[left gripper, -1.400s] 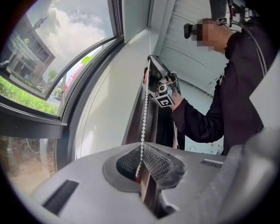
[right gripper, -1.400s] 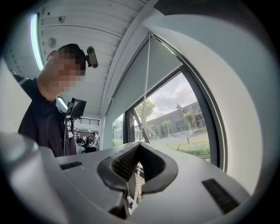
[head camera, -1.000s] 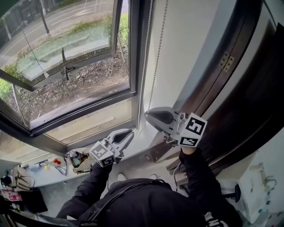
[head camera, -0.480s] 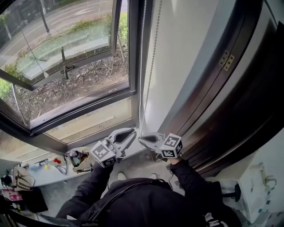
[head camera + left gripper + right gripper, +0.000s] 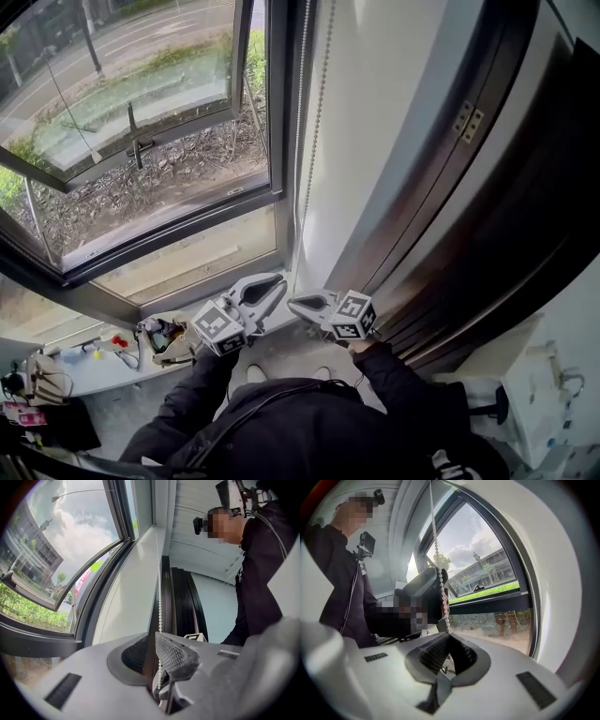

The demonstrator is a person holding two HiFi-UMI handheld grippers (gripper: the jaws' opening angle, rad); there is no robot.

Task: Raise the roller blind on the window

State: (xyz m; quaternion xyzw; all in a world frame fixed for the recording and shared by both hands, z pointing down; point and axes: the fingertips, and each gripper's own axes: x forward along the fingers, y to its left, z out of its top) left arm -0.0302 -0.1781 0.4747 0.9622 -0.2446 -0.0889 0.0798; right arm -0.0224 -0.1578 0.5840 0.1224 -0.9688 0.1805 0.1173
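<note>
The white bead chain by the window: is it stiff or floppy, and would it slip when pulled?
Probably floppy: the white bead chain is a thin string of small beads, straight only where it hangs. Likely light. Slipping seems unlikely: the right tongs are shut on it, and beads should catch.

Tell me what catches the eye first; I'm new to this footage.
The big window fills the upper left of the head view. A bead chain hangs down its right edge to two grippers low in the middle: the right gripper is shut on it, and it passes between the left gripper's jaws.
</note>
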